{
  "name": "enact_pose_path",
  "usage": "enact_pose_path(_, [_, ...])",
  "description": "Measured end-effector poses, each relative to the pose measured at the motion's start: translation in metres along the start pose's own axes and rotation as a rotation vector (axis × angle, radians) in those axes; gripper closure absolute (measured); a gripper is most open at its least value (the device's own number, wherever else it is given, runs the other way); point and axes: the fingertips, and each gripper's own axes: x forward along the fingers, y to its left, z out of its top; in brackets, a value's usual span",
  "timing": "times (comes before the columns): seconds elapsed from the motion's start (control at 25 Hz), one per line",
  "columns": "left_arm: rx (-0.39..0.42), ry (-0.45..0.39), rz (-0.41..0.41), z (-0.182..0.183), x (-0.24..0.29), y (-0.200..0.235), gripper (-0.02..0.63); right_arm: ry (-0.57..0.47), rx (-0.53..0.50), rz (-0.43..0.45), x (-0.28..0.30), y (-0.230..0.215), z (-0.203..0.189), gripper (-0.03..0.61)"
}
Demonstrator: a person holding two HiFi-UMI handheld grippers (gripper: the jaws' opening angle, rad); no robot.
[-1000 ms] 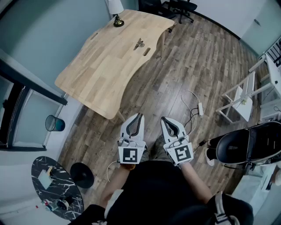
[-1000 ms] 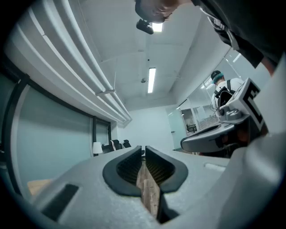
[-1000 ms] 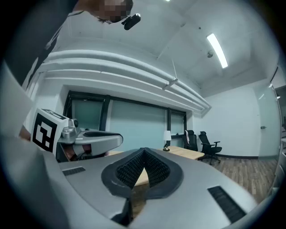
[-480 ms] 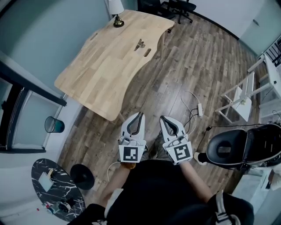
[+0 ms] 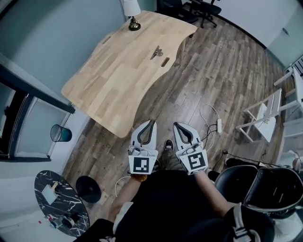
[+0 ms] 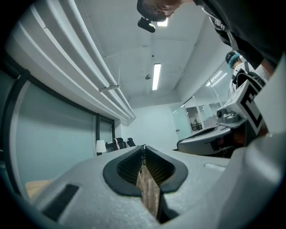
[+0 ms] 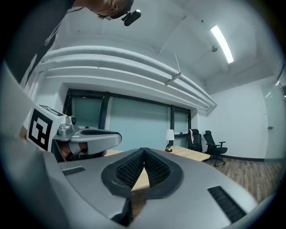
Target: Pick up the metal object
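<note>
A small metal object [image 5: 155, 51] lies on the far part of a light wooden table [image 5: 118, 75], with a short brown piece [image 5: 164, 62] just right of it. Both grippers hang side by side over the wood floor, close to the person's body and well short of the table. My left gripper [image 5: 152, 122] has its jaws closed tip to tip with nothing between them, as the left gripper view [image 6: 143, 147] also shows. My right gripper [image 5: 175, 125] is likewise shut and empty, its tips meeting in the right gripper view [image 7: 143, 150].
A lamp [image 5: 132, 14] stands at the table's far corner. Office chairs [image 5: 201, 9] sit beyond it. A cable with a white adapter [image 5: 219, 125] lies on the floor at right, near a white rack [image 5: 265, 118] and a black chair [image 5: 258, 189]. A blue bin [image 5: 60, 133] and a dark marble side table [image 5: 57, 203] are at left.
The head view has shifted, so the table and metal object sit slightly lower and further right in frame. The black chair at right moved toward the lower right. Both grippers stayed put and shut.
</note>
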Motion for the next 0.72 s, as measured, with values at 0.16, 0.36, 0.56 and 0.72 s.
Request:
enact_pose_path(0.16, [-0.001, 0.016, 0.024, -0.004, 0.035, 0.009, 0.575, 0.006, 0.01, 0.024, 0.027, -0.031, -0.002, 0.577])
enact_pose_path(0.36, [0.02, 0.027, 0.054, -0.009, 0.075, 0.015, 0.575, -0.02, 0.022, 0.058, 0.057, -0.069, -0.002, 0.577])
enact_pose_path(0.56, [0.042, 0.045, 0.059, -0.012, 0.115, 0.011, 0.575, 0.005, 0.042, 0.063, 0.073, -0.11, -0.008, 0.577])
enact_pose_path(0.72, [0.016, 0.056, 0.076, -0.017, 0.141, 0.004, 0.575, 0.029, 0.062, 0.056, 0.083, -0.141, -0.018, 0.577])
